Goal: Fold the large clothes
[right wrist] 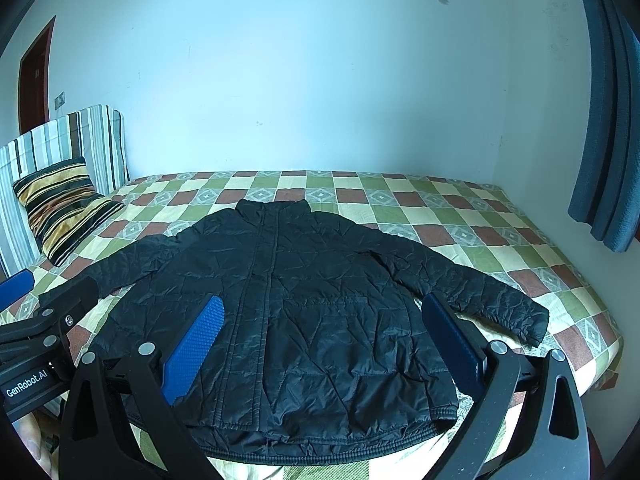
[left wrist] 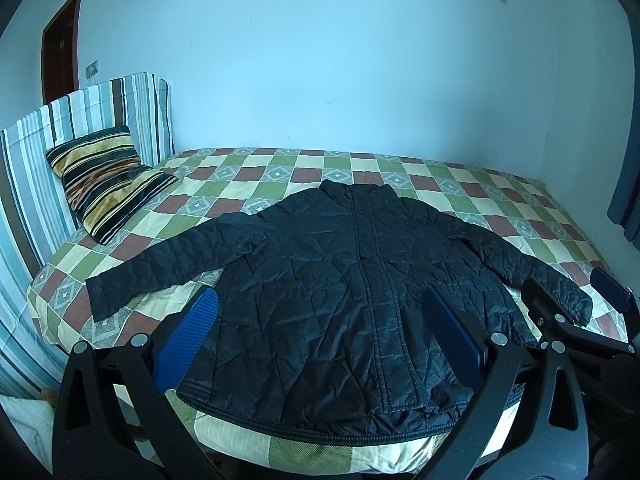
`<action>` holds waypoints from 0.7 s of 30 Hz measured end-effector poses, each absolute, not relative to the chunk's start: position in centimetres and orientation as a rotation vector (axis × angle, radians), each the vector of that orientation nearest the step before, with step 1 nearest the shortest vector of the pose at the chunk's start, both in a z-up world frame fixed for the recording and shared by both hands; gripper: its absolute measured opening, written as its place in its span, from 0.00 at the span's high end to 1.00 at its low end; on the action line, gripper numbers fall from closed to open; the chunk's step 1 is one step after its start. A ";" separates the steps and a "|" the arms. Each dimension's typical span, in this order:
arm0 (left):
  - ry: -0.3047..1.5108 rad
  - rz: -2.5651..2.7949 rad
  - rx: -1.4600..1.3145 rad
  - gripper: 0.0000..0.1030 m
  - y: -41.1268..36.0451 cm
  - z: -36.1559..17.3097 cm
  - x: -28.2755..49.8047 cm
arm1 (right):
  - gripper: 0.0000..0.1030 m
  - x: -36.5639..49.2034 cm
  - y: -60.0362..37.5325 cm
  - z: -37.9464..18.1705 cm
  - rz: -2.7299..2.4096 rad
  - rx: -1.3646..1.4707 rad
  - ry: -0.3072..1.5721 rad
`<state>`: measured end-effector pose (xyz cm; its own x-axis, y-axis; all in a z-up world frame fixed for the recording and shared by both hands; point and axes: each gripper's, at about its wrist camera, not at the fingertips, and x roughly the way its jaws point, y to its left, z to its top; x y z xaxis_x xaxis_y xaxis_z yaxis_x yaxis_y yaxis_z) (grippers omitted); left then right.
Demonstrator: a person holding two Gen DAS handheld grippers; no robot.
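Left wrist view: jacket (left wrist: 340, 280) flat on the bed (left wrist: 460, 184), collar toward the wall, hem nearest, sleeves spread sideways. Left gripper (left wrist: 320, 328) released, empty.

Right wrist view: same jacket lie; right gripper (right wrist: 324, 332) released, empty.

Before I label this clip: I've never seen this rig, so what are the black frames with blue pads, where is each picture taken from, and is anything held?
No robot here: a person holds a two-finger gripper in each hand, each carrying a fisheye camera looking along its fingers. One picture comes from the left gripper, the other from the right gripper. The blue pads are the fingertips. Both grippers are open and hold nothing. On the bed, a black quilted jacket lies flat, zipped, sleeves spread. A striped pillow leans at the headboard. In the right wrist view, the other gripper shows at the left edge.
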<state>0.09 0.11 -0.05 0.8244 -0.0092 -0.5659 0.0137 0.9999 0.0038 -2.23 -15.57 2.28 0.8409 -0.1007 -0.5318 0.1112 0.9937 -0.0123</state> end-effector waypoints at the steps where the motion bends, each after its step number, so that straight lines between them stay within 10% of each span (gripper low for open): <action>1: 0.601 -0.011 0.008 0.02 0.1 0.0 0.1 | 0.05 -2.2 -15.6 2.3 -0.112 0.020 0.561; 21: 0.596 -0.016 0.016 0.02 0.2 0.1 0.0 | 0.05 -2.3 -15.1 2.5 -0.111 0.019 0.561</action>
<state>-0.02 0.19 0.14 0.8273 -0.0106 -0.5617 0.0198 0.9998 0.0103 -2.30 -15.08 2.53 0.8408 -0.1001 -0.5319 0.1104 0.9938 -0.0125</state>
